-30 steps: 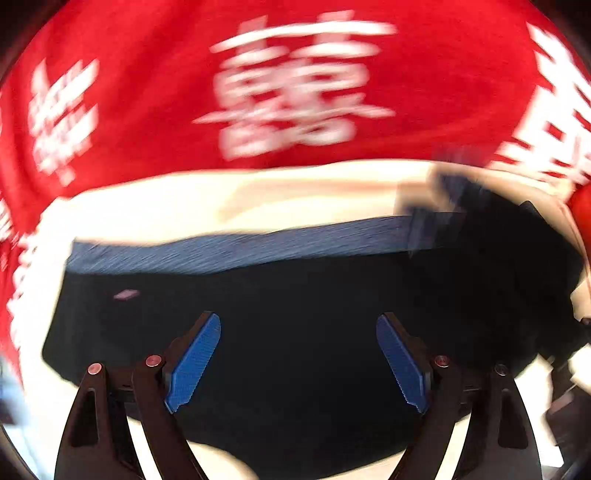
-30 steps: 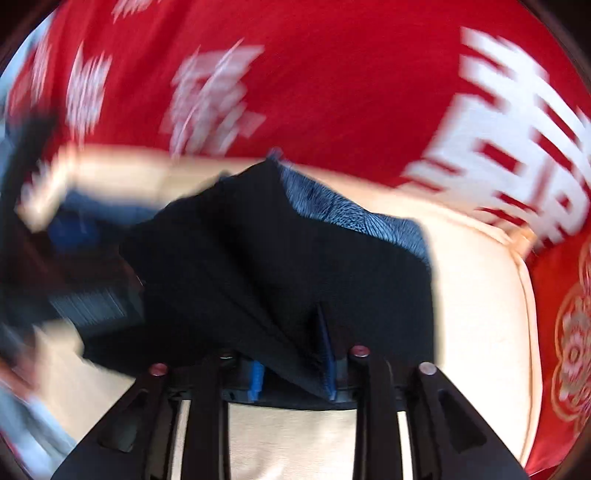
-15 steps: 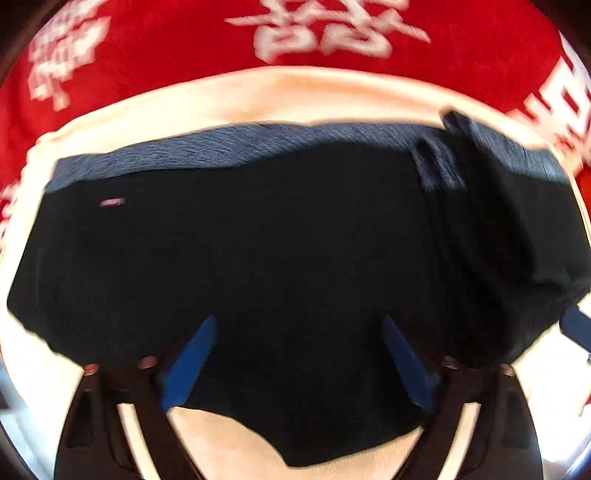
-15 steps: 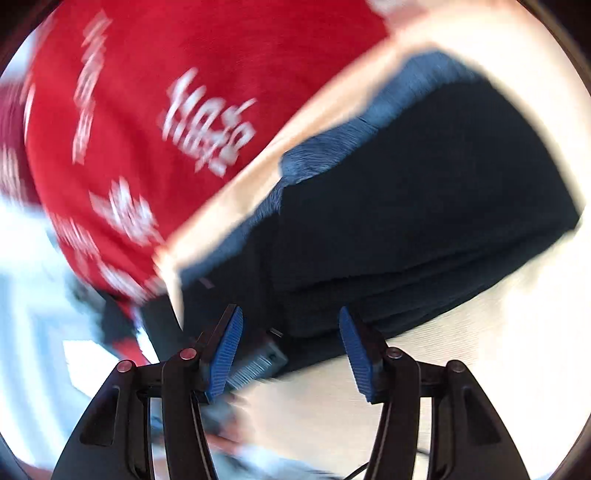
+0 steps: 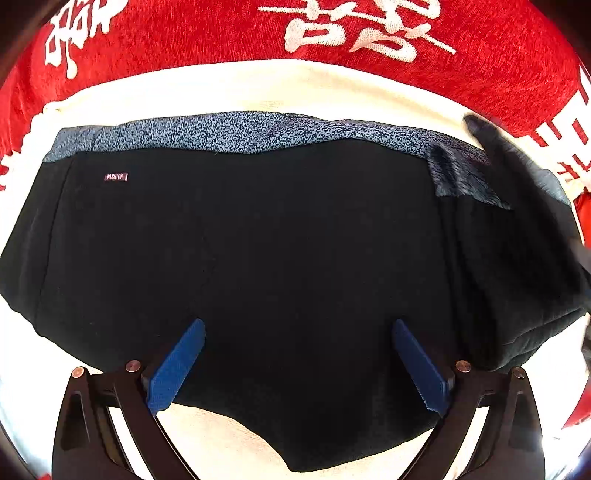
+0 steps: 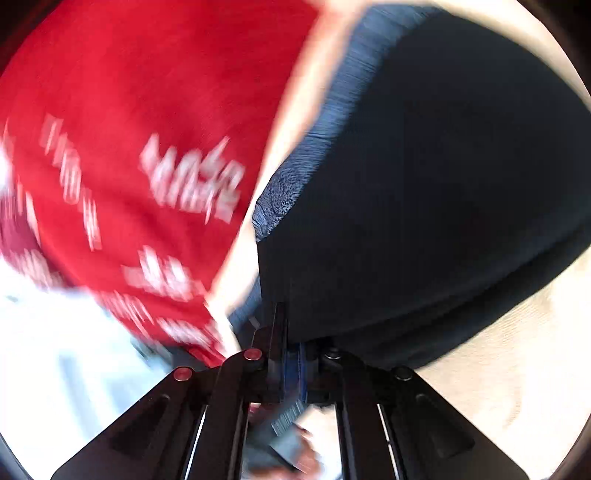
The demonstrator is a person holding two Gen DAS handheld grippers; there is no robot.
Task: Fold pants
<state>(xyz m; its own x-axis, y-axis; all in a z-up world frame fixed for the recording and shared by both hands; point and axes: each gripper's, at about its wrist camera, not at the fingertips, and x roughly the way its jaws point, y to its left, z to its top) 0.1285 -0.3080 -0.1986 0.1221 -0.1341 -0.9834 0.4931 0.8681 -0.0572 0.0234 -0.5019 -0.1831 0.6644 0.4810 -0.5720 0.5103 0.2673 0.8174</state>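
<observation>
Black pants (image 5: 280, 258) with a speckled blue waistband (image 5: 229, 131) lie spread on a cream cushion (image 5: 229, 88). Their right side is folded over into a thick layer (image 5: 517, 266). My left gripper (image 5: 295, 354) is open, its blue pads just above the near edge of the pants. In the blurred right wrist view, the pants (image 6: 443, 184) fill the right half. My right gripper (image 6: 293, 365) has its blue pads pressed together at the pants' edge; whether cloth sits between them is unclear.
A red blanket with white characters (image 5: 332, 33) lies beyond the cushion and shows in the right wrist view (image 6: 129, 147). Bare cream cushion (image 6: 498, 350) lies right of my right gripper. A bright white area (image 6: 55, 350) is at lower left.
My left gripper moved in over the pants and stayed open. My right gripper let go of the folded cloth, swung left, opened, then shut at the pants' edge.
</observation>
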